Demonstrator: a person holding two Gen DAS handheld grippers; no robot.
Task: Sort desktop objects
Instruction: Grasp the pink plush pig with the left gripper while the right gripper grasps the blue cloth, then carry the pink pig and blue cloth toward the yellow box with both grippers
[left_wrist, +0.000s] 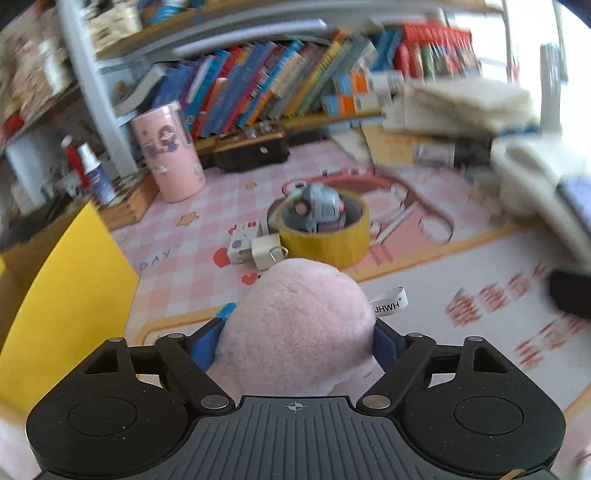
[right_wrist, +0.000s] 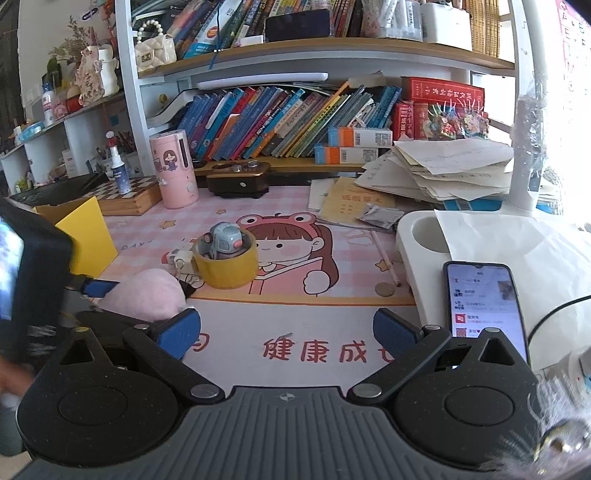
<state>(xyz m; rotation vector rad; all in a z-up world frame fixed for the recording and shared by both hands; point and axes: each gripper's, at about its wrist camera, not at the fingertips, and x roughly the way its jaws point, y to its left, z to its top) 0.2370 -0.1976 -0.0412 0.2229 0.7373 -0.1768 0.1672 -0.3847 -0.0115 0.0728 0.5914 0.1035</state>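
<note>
1. The shelves (right_wrist: 317, 66) behind the worktop (right_wrist: 295, 317) are crammed with slanting books (right_wrist: 280, 122); they look like fixed storage, not part of the sort.
2. The worktop wears a pink checked mat (right_wrist: 295, 236) with a cartoon girl, and a heap of papers (right_wrist: 443, 166) crowds its right side.
3. A yellow box (left_wrist: 66, 295) stands open at the left edge, likely the bin for sorted things (my guess).
4. The plush (left_wrist: 295, 325), pink and soft, sits low on the mat between the blue fingers (left_wrist: 207, 339) of the left gripper (left_wrist: 299, 332). They flank both its sides and seem to press in, so I judge it pinched for a lift.
5. The right gripper (right_wrist: 286, 328) hangs over bare mat, fingers spread wide and empty, probably waiting its turn.
6. A tape roll (left_wrist: 325, 236) lies flat just past the plush, cupping a small grey toy (left_wrist: 314, 210).
7. A white plug (left_wrist: 264, 253) lies against the roll.
</note>
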